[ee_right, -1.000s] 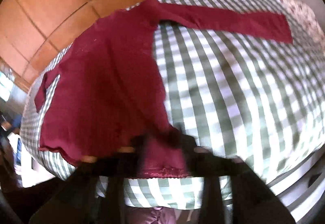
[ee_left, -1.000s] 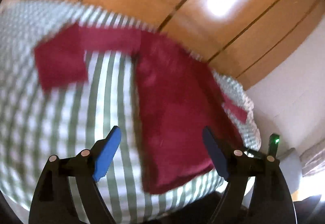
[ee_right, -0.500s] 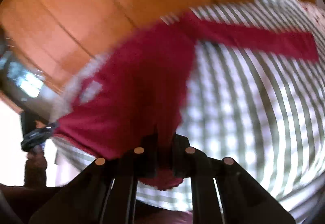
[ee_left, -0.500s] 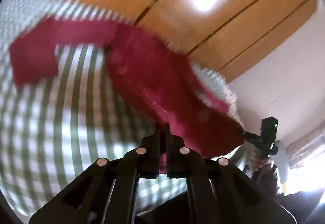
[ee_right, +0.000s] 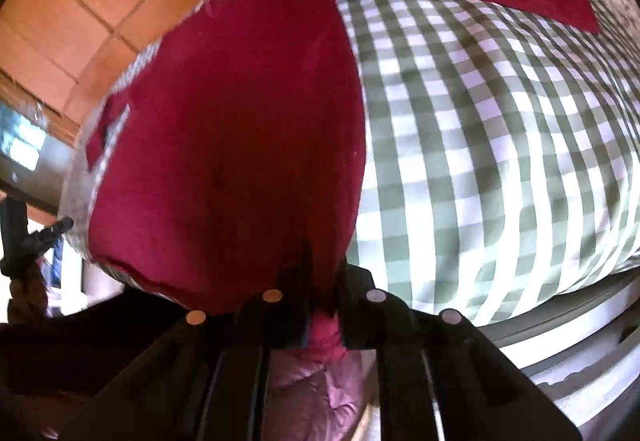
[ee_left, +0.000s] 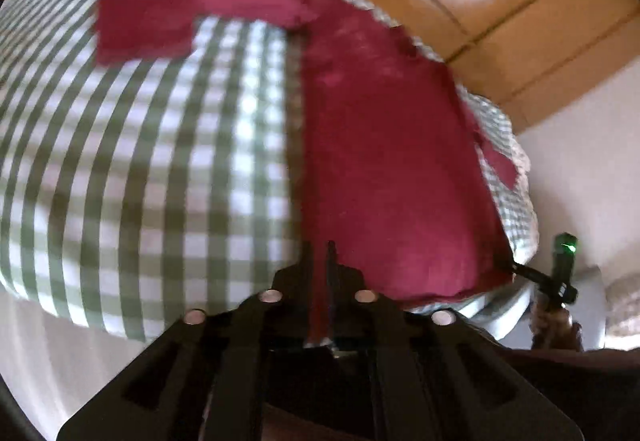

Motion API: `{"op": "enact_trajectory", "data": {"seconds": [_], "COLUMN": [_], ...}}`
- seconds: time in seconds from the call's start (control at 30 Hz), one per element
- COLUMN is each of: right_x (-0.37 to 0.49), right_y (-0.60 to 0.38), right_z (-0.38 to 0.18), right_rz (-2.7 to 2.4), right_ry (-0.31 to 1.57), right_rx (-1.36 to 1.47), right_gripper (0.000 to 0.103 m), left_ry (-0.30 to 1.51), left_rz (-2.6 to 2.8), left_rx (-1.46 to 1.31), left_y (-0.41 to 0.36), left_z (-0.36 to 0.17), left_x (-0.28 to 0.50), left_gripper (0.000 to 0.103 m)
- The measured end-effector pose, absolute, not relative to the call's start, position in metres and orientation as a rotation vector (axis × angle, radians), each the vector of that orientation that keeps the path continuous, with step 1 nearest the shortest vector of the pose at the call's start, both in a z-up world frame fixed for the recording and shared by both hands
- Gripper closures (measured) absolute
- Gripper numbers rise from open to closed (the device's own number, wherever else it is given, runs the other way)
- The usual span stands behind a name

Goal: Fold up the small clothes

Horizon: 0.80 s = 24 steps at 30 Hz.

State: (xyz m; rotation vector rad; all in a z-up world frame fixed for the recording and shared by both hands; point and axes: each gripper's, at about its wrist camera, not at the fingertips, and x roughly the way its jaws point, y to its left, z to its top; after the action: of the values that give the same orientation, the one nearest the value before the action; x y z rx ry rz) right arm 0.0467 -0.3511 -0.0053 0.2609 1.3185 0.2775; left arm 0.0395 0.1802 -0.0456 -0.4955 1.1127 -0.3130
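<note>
Both claws closed on one red top [ee_left: 384,145].

No legible text, labels, brands, numbers or signs in either wrist view.

Inspection of the dark red garment [ee_left: 384,161] shows plain fabric with no print, tag or lettering visible on its body or sleeves. The green-and-white checked bed cover [ee_right: 500,121] carries a woven pattern only, and the patterned fabric at its far corner is too blurred to read. The black frames of the tongs bear round metal fasteners but no markings. A small green light [ee_left: 568,244] glows on the device seen at the right edge of the left wrist view; it shows no characters.
</note>
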Motion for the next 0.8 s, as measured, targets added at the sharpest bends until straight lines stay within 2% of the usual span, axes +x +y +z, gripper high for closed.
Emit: {"op": "enact_trajectory", "data": {"seconds": [0.07, 0.13, 0.17, 0.2, 0.27, 0.37, 0.47, 0.5, 0.57, 0.8], "right_x": [0.053, 0.054, 0.057, 0.062, 0.073, 0.097, 0.114, 0.113, 0.122, 0.133], "right_y": [-0.354, -0.354, -0.351, -0.344, -0.328, -0.292, -0.245, -0.234, -0.203, -0.147], "right_z": [0.004, 0.02, 0.025, 0.034, 0.041, 0.041, 0.036, 0.033, 0.023, -0.025], "right_rz": [0.232, 0.195, 0.187, 0.193, 0.223, 0.289, 0.373, 0.398, 0.441, 0.439], "right_ry": [1.281, 1.217, 1.19, 1.145, 1.093, 1.047, 1.026, 1.026, 1.031, 1.067], "right_rx": [0.226, 0.208, 0.203, 0.191, 0.185, 0.201, 0.196, 0.194, 0.181, 0.055], "right_gripper": [0.061, 0.054, 0.046, 0.041, 0.04, 0.034, 0.031, 0.029, 0.028, 0.026], "left_ry": [1.1, 1.088, 1.082, 1.079, 1.093, 1.113, 1.008, 0.977, 0.926, 0.895], "left_rz": [-0.311, -0.347, -0.361, -0.369, -0.344, -0.28, -0.172, -0.136, -0.048, 0.212], "left_rx": [-0.553, -0.591, -0.581, -0.559, -0.472, -0.391, -0.379, -0.382, -0.405, -0.284], "left_y": [0.185, 0.184, 0.178, 0.171, 0.156, 0.145, 0.162, 0.17, 0.19, 0.223], "left_z": [-0.054, -0.054, -0.054, -0.054, -0.055, -0.059, -0.042, -0.036, -0.026, -0.019], "left_x": [0.041, 0.037, 0.037, 0.037, 0.04, 0.046, 0.046, 0.046, 0.051, 0.072], "left_gripper": [0.044, 0.043, 0.043, 0.043, 0.043, 0.056, 0.055, 0.048, 0.045, 0.044]}}
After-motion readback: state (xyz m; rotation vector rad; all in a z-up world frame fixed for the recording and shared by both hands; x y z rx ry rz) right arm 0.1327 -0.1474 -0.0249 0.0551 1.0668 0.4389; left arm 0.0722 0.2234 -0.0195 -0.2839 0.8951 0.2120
